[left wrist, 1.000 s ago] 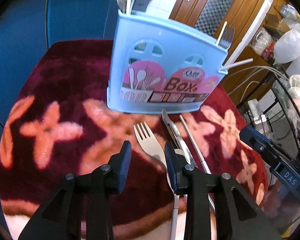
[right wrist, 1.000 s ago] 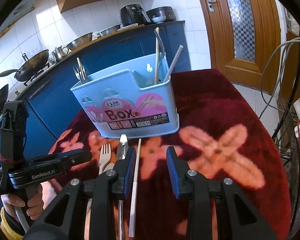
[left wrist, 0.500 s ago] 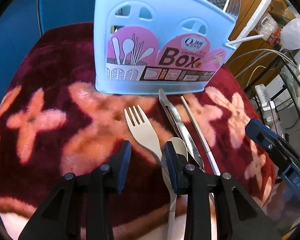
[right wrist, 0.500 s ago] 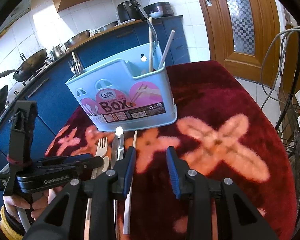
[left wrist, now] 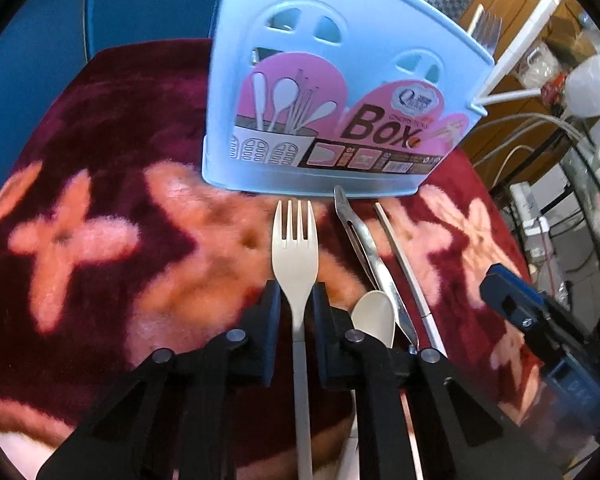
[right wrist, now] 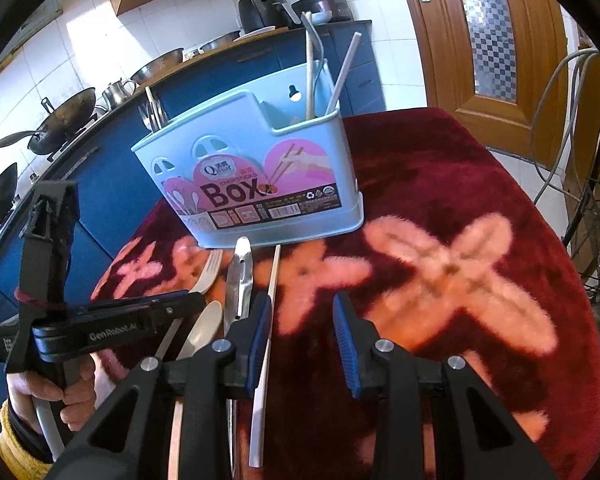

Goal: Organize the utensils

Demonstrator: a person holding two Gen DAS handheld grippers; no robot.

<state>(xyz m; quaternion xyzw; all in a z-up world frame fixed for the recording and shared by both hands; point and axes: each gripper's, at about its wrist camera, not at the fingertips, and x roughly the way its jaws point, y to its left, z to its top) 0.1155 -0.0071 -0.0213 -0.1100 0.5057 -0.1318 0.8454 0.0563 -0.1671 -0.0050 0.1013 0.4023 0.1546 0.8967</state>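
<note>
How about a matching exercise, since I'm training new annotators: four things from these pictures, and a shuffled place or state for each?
1 cream fork
2 cream spoon
3 metal fork
4 right gripper

a open, gripping nothing
b standing in the blue box
c between the left gripper's jaws
d lying on the red cloth, outside both grippers

Pairs: 1-c, 2-d, 3-b, 4-a. The left gripper's jaws have just been closing on the cream fork.
</note>
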